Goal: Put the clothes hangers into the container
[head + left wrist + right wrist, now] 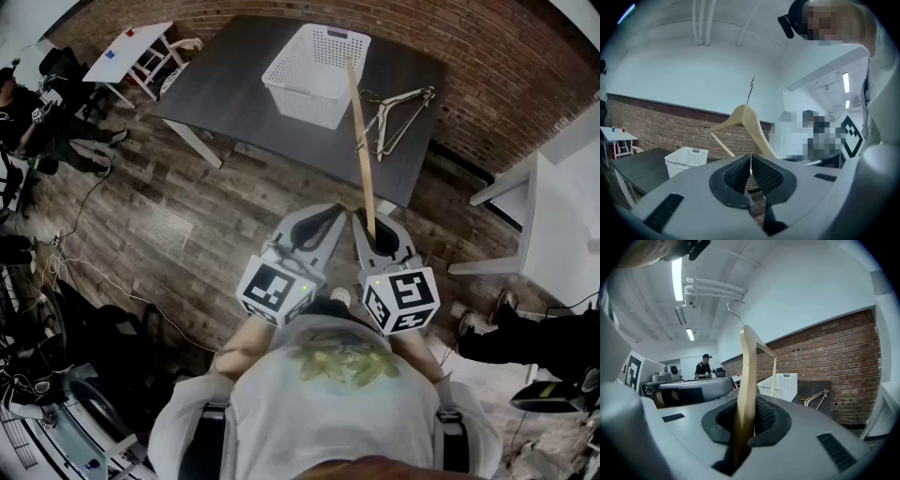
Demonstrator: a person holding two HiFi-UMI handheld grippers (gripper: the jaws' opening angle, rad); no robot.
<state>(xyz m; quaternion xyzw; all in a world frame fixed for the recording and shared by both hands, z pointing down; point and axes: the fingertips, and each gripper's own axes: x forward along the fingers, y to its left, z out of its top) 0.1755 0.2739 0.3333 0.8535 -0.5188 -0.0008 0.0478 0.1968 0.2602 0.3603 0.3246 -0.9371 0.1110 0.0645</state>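
1. A brick wall runs behind the scene, above a wooden plank floor.
2. A dark table stands against the wall, and a stretch of floor lies between it and the person holding the tools.
3. A white table sits at the right and a small white table at the far left. A seated person is near the small one.
4. A white mesh basket stands on the dark table.
5. The right gripper is clamped on one end of a wooden hanger. The hanger stands upright with its metal hook on top. The basket is well beyond it.
6. The left gripper is just beside the right one. Its pads are pressed together with nothing between them.
7. Each tool carries a cube printed with black-and-white square patterns. These are the only print that can be made out.
8. A pile of hangers lies on the dark table just right of the basket.
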